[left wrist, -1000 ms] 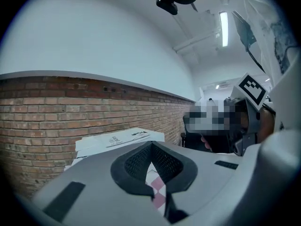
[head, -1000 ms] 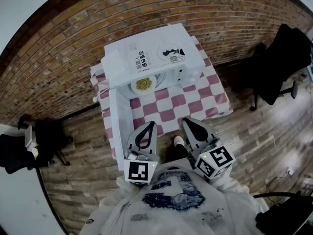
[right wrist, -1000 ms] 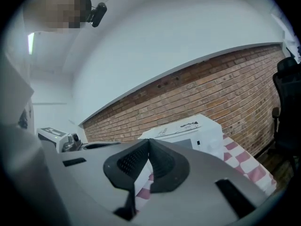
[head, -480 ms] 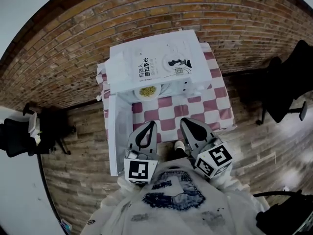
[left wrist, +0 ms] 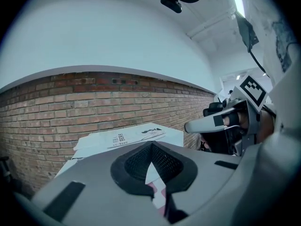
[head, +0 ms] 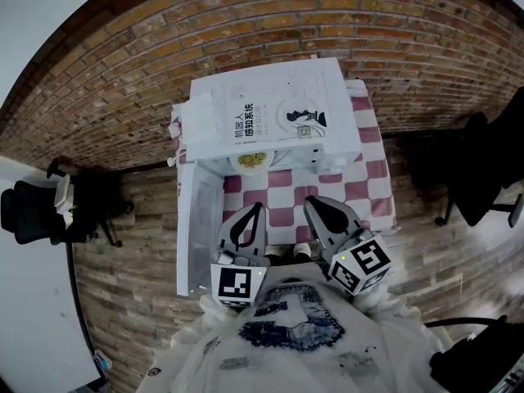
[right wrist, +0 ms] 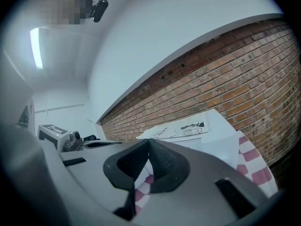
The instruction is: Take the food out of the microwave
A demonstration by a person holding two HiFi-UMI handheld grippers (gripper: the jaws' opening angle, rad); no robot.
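Head view: left hand-held gripper (head: pixel 255 208) and right hand-held gripper (head: pixel 310 202) closed, empty, before checked table (head: pixel 361 190), brick wall (head: pixel 246 23) behind

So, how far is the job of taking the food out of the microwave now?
Done: the microwave door stands open to the left. In hand: nothing; the left claw and the right claw are both shut and empty, close to the person's body. Left: the plate of food sits inside the microwave, to be gripped and brought out.
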